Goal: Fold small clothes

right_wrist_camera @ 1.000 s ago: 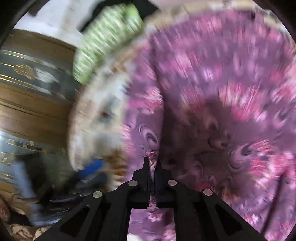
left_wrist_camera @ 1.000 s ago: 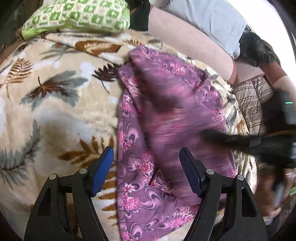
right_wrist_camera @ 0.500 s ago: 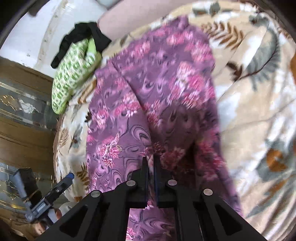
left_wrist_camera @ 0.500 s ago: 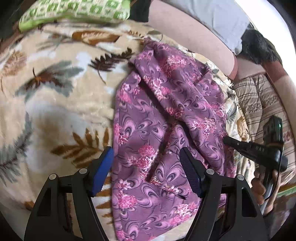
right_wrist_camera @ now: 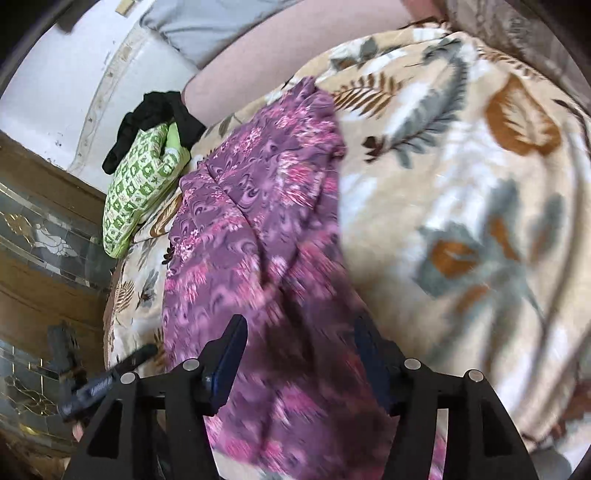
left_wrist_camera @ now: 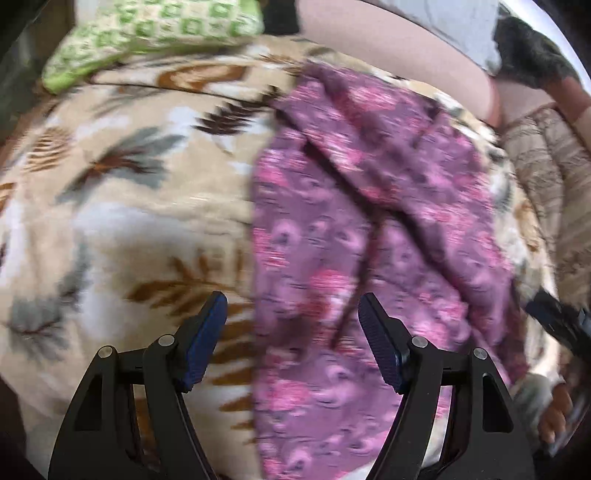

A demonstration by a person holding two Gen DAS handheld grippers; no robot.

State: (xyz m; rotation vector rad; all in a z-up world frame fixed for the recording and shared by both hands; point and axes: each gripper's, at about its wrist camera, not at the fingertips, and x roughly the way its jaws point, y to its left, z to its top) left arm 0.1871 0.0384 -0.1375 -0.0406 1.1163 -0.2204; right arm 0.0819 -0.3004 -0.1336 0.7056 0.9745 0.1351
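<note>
A purple floral garment [left_wrist_camera: 369,229] lies folded lengthwise on a beige leaf-print blanket [left_wrist_camera: 122,206]. My left gripper [left_wrist_camera: 291,317] is open and empty, hovering over the garment's near left edge. My right gripper [right_wrist_camera: 299,350] is open and empty just above the near end of the same garment [right_wrist_camera: 258,236]. The right gripper's tip also shows at the right edge of the left wrist view [left_wrist_camera: 554,321]. The left gripper shows at the lower left of the right wrist view [right_wrist_camera: 110,373]. Both views are motion-blurred.
A green patterned pillow [left_wrist_camera: 147,33] with a black cloth [right_wrist_camera: 155,118] lies at the far end of the bed. A pink bolster [left_wrist_camera: 388,48] and a striped cushion [left_wrist_camera: 546,177] sit behind the garment. A wooden glass-panelled cabinet [right_wrist_camera: 40,236] stands beside the bed.
My right gripper has opened and let go of the garment, which now lies flat on the blanket. Both grippers have shifted slightly over the garment's near end.
</note>
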